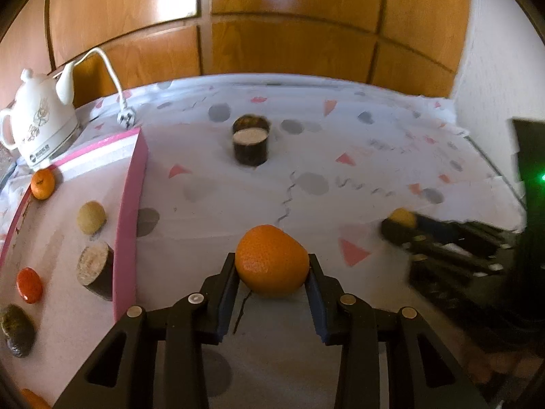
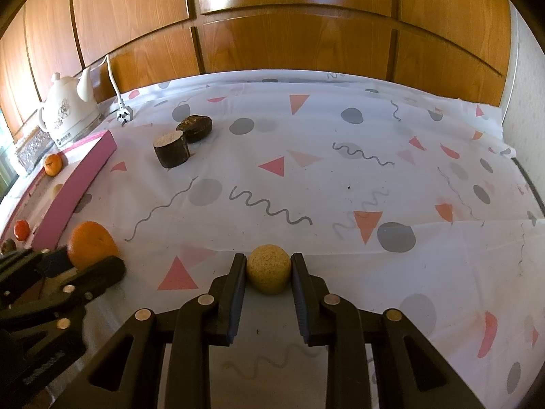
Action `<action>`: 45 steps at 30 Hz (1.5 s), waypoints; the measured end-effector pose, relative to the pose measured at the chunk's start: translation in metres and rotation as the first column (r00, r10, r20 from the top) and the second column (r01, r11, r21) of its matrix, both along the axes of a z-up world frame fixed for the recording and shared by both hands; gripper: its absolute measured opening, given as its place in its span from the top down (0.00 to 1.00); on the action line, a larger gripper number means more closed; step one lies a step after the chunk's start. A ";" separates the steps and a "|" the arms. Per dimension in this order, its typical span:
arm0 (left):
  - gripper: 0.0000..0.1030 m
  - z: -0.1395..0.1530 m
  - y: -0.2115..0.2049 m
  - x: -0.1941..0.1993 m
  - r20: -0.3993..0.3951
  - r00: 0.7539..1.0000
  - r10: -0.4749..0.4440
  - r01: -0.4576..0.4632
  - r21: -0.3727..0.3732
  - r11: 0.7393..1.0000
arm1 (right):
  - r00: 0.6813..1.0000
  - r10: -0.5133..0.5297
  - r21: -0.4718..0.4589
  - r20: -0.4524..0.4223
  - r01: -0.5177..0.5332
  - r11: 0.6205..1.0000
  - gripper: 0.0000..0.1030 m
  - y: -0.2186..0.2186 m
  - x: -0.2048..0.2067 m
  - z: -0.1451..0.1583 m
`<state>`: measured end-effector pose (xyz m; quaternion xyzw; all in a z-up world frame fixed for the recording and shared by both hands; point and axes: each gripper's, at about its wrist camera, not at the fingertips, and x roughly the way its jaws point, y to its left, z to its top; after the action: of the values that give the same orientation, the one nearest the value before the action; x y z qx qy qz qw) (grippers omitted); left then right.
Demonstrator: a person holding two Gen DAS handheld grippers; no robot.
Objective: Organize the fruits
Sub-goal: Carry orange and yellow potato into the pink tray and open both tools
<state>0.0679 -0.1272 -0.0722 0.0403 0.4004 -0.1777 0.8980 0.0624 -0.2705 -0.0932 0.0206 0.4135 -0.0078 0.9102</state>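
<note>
Pink-rimmed tray (image 1: pixel 131 204) along the surface's left edge, already collecting fruit, likely the sorting spot. Left hand-held gripper (image 1: pixel 272 269) clamped on an orange (image 1: pixel 272 260) just right of the tray; right hand-held gripper (image 2: pixel 269 274) clamped on a small tan ball-shaped fruit (image 2: pixel 269 272) near the front edge. Kettle (image 1: pixel 42 119) logo unreadable.

Glossy wood panelling (image 2: pixel 299 51) backs a table (image 2: pixel 306 177) under smooth, matt printed cloth. The orange (image 1: pixel 272 260) has dimpled, slightly shiny peel; the tan ball (image 2: pixel 269 269) looks rough and matt. The kettle (image 1: pixel 41 119) is glazed white ceramic.
</note>
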 end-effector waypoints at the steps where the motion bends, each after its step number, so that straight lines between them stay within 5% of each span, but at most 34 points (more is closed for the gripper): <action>1: 0.63 0.004 0.000 -0.002 0.011 1.000 -0.006 0.006 -0.003 1.000 | 1.000 -0.001 -0.008 0.000 0.001 1.000 0.75 0.002 0.000 0.000; 7: 0.63 0.037 0.013 -0.011 0.059 0.998 0.014 -0.012 -0.041 0.999 | 1.000 -0.002 -0.023 -0.001 0.002 1.000 0.75 0.003 0.001 0.000; 15: 0.63 0.056 0.065 -0.008 0.060 0.984 0.170 -0.167 -0.051 0.985 | 1.000 -0.003 -0.046 -0.001 0.003 0.999 0.75 0.006 0.002 0.000; 35: 0.63 0.049 0.159 0.004 0.059 0.916 0.397 -0.396 -0.033 0.918 | 1.000 -0.019 -0.059 -0.020 0.018 0.998 0.75 0.016 0.001 0.004; 45: 0.59 0.050 0.175 0.005 0.057 0.895 0.443 -0.441 -0.041 0.896 | 0.987 0.158 0.040 0.009 -0.159 0.987 0.75 0.066 0.000 0.030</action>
<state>0.0732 0.0477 -0.0219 -0.0582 0.3674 0.0267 0.9278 0.0621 -0.2041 -0.0633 0.0063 0.4115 0.0732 0.9084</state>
